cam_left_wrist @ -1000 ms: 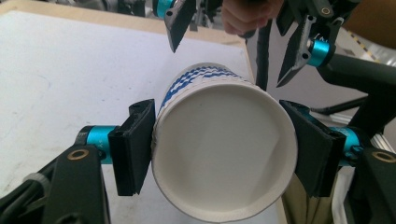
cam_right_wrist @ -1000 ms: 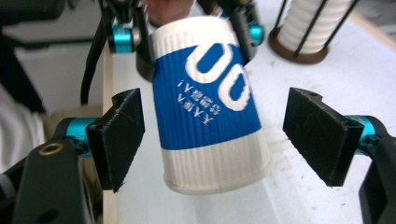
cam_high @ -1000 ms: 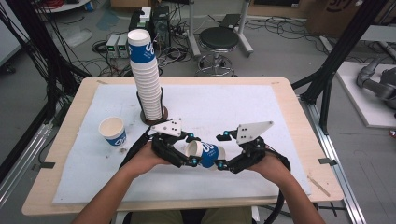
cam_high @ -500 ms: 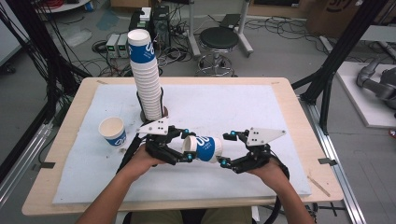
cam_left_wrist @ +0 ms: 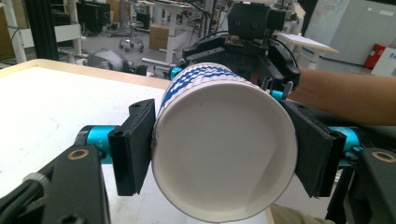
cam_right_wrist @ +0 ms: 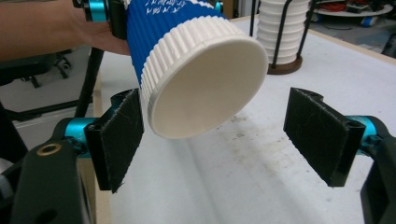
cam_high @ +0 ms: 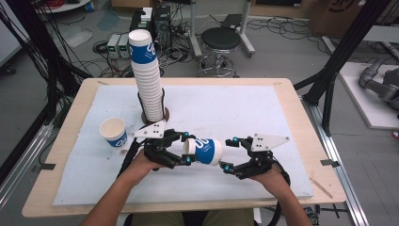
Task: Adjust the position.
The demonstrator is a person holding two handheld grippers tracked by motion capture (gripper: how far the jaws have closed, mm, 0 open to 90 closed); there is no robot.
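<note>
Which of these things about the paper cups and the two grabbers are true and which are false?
1. The left gripper is clamped on the sideways blue-and-white paper cup near its rim. True.
2. The right gripper is squeezing the cup's base. False: its jaws stand open on either side of the base, and the far pad is clearly apart from it.
3. A tall stack of cups stands upright in a holder at the back of the white mat. True.
4. The single cup at the left of the mat lies on its side. False: it stands upright, mouth up.
</note>
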